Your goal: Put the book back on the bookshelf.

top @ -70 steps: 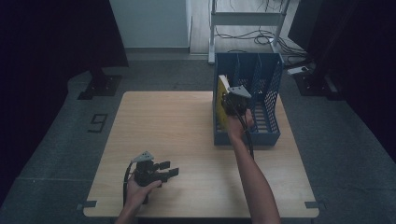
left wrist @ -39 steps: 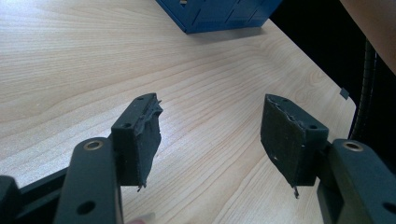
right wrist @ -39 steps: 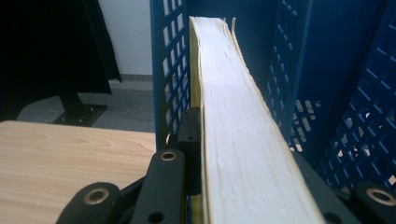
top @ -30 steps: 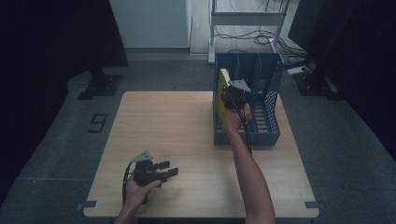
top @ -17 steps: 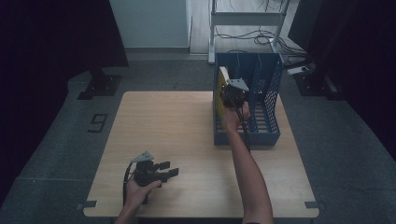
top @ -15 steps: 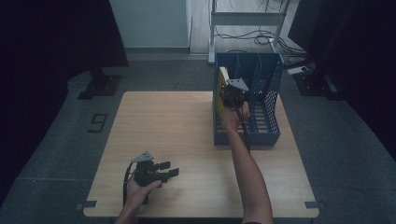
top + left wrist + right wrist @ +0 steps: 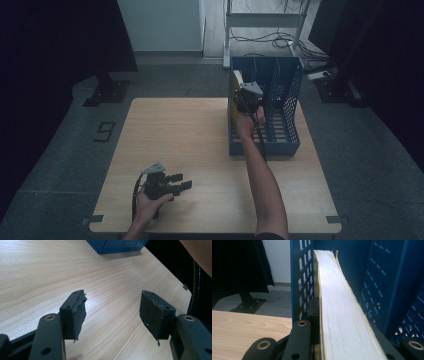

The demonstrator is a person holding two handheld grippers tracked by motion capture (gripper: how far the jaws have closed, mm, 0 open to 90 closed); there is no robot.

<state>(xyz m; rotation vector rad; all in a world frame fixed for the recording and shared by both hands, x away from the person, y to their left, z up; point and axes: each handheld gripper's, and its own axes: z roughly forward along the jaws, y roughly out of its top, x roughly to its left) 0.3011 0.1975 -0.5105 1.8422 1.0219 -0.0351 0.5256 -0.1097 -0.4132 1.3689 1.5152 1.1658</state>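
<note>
Right gripper [image 7: 246, 98], jaws clamped on the book [image 7: 339, 315], has nudged it deeper into the blue rack [image 7: 287, 107] upper right; left gripper [image 7: 113, 315] idle, jaws wide

A light wooden desk [image 7: 190, 145] is seen standing on a grey carpeted floor [image 7: 60, 150]. A blue perforated file rack [image 7: 285, 135] is set upright on the desk's far right part, with a book [image 7: 337, 310] stood in its leftmost compartment. The left hand-held gripper [image 7: 172, 183] is rested on the desk near its front edge.
</note>
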